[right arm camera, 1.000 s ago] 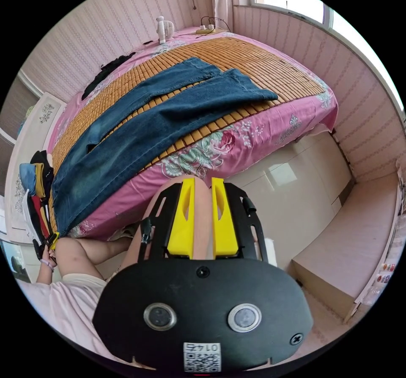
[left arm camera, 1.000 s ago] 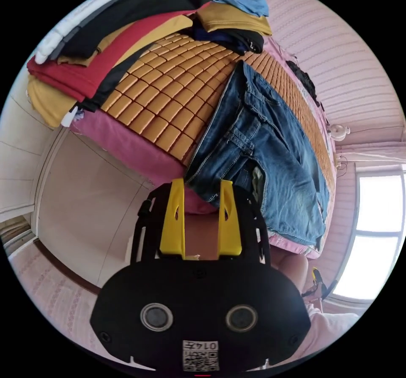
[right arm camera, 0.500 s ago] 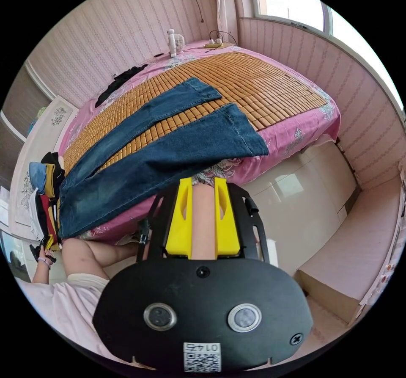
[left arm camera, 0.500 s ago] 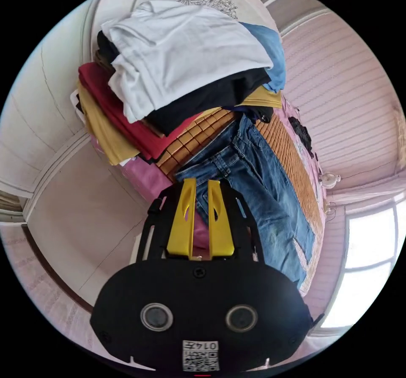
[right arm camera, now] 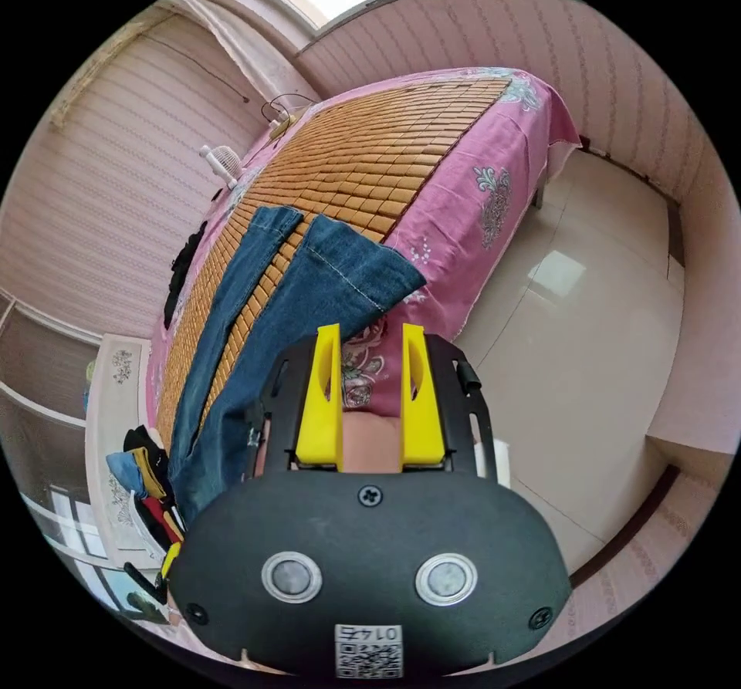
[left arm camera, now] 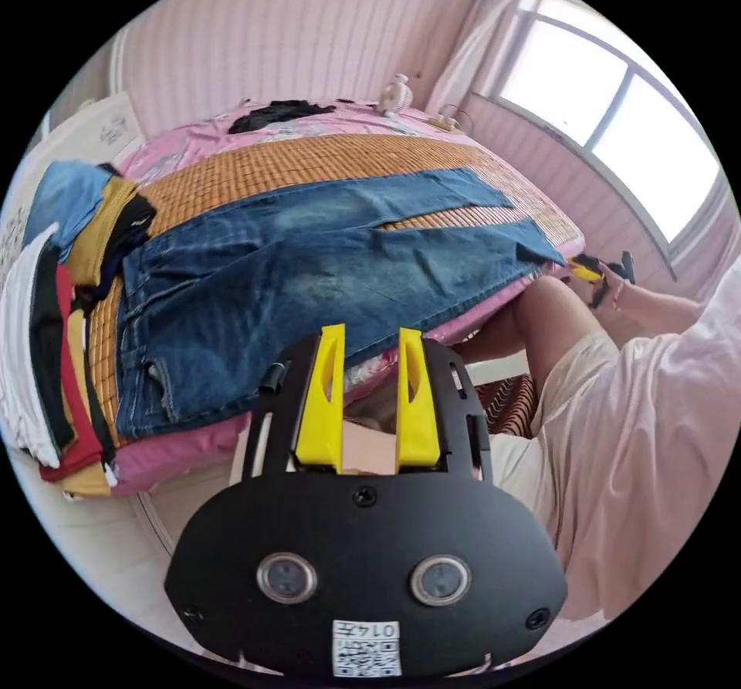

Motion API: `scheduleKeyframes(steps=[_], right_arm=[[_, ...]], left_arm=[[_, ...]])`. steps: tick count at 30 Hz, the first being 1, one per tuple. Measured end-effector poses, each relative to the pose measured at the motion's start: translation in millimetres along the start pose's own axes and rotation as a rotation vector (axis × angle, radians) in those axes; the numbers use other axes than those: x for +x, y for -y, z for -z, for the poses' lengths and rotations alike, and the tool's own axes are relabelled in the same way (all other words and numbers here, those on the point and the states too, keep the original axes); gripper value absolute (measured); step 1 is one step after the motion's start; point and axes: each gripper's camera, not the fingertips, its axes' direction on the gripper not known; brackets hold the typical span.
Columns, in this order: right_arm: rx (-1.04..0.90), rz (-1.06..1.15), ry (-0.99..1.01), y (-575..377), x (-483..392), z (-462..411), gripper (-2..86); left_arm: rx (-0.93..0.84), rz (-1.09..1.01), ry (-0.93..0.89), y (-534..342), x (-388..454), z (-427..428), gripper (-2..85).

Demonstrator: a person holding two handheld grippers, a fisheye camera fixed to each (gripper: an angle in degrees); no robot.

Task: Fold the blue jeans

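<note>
1. Blue jeans (left arm camera: 309,272): spread flat lengthwise on the bamboo mat (left arm camera: 309,160) of the bed (right arm camera: 494,172), waistband toward the clothes stack, one leg hem (right arm camera: 363,272) at the bed edge; laid out ready for a lengthwise fold, by the look of it
2. Left gripper (left arm camera: 369,346): jaws parted, empty, held off the bed edge near the waistband
3. Right gripper (right arm camera: 370,342): jaws parted, empty, poised just short of the hem
4. Stack of folded clothes (left arm camera: 54,349): crowding the waistband end, limiting room there
5. Small fan (left arm camera: 397,95), dark garment (left arm camera: 278,112): far side, well apart
</note>
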Motion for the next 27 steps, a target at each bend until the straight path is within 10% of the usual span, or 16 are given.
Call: scheduleKeyframes(steps=[15,22,27], right_arm=[[0.090,0.289,0.153,96.3,-13.9,37.5,5.6],[0.086,0.087,-0.102,58.7,55.0,31.6,11.5],[0.111,-0.169,0.156,20.7,122.2,28.5,11.4]], left_arm=[[-0.211,-0.316,-0.160,146.8,167.0,-175.6,11.6],[-0.324,-0.334,-0.146,170.5,195.3,-231.7,11.6],[-0.342,-0.281,-0.161,179.3,199.5,-249.3,11.5]])
